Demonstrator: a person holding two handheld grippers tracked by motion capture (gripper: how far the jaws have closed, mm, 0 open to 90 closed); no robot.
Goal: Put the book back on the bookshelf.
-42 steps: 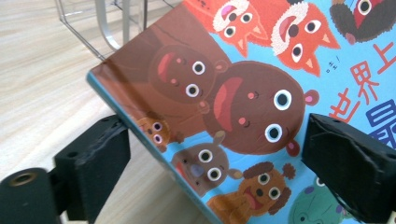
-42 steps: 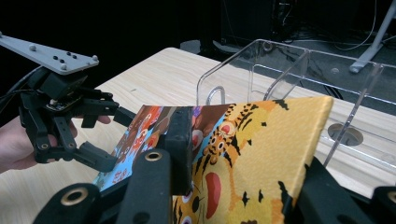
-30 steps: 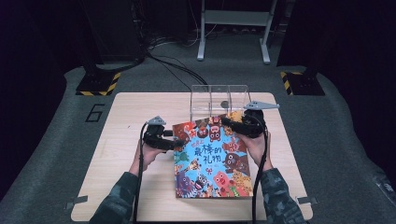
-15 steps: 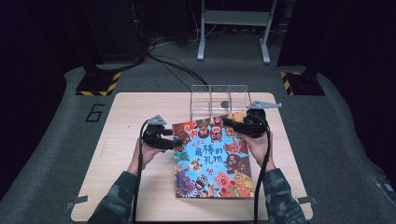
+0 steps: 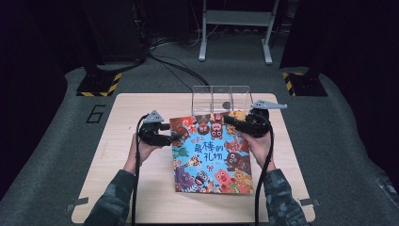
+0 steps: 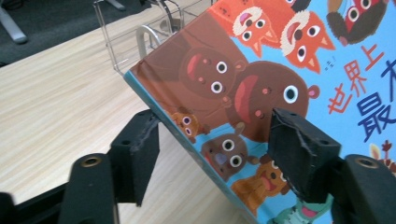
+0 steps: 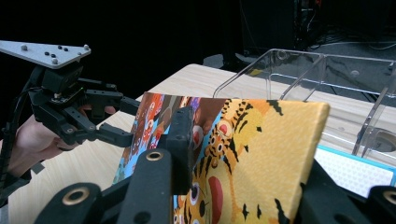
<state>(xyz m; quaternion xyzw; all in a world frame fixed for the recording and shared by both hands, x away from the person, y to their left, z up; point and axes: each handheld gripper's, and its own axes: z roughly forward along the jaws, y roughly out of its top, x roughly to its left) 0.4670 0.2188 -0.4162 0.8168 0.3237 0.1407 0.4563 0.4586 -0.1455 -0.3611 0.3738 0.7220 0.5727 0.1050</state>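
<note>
My right gripper point(image 5: 235, 123) is clamped on the far right corner of the picture book point(image 5: 211, 153), lifting that end off the bench point(image 5: 117, 188), near its far edge by the clear organizer point(image 5: 221, 99). My left gripper point(image 5: 171, 137) has just been closing, jaws apart astride the book's left edge, not yet pressing.

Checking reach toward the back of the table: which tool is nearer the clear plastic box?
Right. The right tool grips the book at its far corner, just before the clear box; the left tool is farther off, at the book's left edge.
</note>
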